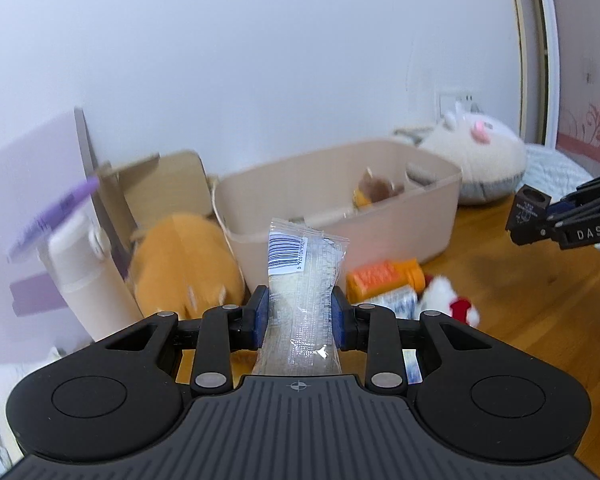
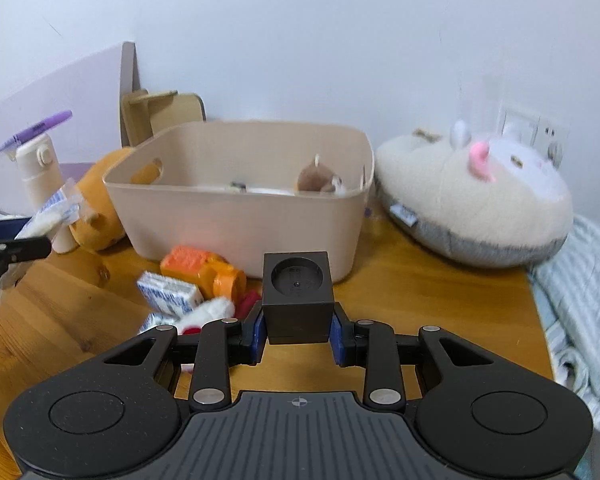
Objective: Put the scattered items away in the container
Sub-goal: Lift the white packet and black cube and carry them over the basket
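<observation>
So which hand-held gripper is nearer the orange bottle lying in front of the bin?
Left. The left hand-held gripper, holding a clear packet, sits just beside the orange bottle. The right hand-held gripper, gripping a dark cube, is further off.

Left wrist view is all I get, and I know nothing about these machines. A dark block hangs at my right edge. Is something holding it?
Observer: Yes. The right gripper is shut on that black cube, its blue pads pressed on both sides.
Operator: Does the cube have anything on it?
Observer: A round recess in the face toward the camera.
Operator: I see brown fluff in the beige bin. Anything else in there?
Observer: In the bin, beside the small brown plush, lie flat pale items, too blurred to name.
Operator: What is past the big white plush?
Observer: Right of the white plush, a striped cloth hangs over the table's edge.
</observation>
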### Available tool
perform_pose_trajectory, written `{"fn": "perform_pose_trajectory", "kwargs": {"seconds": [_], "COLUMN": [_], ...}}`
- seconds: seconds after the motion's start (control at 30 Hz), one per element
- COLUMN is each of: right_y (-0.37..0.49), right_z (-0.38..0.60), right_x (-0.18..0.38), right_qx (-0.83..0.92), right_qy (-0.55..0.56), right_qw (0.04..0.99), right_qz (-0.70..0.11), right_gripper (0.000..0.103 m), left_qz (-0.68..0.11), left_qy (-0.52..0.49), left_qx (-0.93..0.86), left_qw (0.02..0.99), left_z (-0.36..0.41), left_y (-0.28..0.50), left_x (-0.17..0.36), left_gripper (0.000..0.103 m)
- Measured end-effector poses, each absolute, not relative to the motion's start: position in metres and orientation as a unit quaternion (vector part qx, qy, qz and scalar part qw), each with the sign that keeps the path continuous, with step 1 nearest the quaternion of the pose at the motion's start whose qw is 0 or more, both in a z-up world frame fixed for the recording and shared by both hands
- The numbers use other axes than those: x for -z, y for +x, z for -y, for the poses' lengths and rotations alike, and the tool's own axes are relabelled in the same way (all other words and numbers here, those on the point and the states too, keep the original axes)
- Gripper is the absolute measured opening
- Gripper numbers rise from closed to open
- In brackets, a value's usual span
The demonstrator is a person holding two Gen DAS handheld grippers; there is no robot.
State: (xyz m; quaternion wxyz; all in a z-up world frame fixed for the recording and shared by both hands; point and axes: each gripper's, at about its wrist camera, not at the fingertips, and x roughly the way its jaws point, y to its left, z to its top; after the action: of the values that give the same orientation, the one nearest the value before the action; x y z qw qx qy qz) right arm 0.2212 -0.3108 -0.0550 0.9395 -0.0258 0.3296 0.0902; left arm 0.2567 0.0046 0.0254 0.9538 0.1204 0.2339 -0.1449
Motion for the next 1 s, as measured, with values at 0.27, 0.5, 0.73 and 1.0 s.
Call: {"fn": "perform_pose_trajectory", "kwargs": {"seconds": [0.27, 0.5, 0.73, 1.0], "right_y": [0.232, 0.247, 0.264, 0.296], "right_z": [0.297, 0.289, 0.283, 0.268], "right_x": [0.030, 0.012, -0.002, -0.007], "right_qx": [-0.086, -0.087, -0.096, -0.101], "right_qy": [-0.059, -0.073, -0.060, -0.039], "right_qw": [0.946, 0.951, 0.956, 0.956], "right_qz": [-0.305, -0.286, -0.272, -0.273], "right_gripper": [0.029, 0.029, 0.029, 0.029], "left_qz": [-0.205, -0.195, -0.195, -0.218], "left_qy": [0.131, 0.127, 0.104, 0.091], "left_qx": [0.139, 0.139, 0.121, 0.105], "left_qw": [0.960, 0.963, 0.968, 0.966], "left_z": [0.003, 0.009, 0.009, 0.015], "left_y": [0.282, 0.308, 0.340, 0.383], "left_x": [-0.058, -0.071, -0.076, -0.069], "left_gripper": [0.032, 0.032, 0.032, 0.032]}}
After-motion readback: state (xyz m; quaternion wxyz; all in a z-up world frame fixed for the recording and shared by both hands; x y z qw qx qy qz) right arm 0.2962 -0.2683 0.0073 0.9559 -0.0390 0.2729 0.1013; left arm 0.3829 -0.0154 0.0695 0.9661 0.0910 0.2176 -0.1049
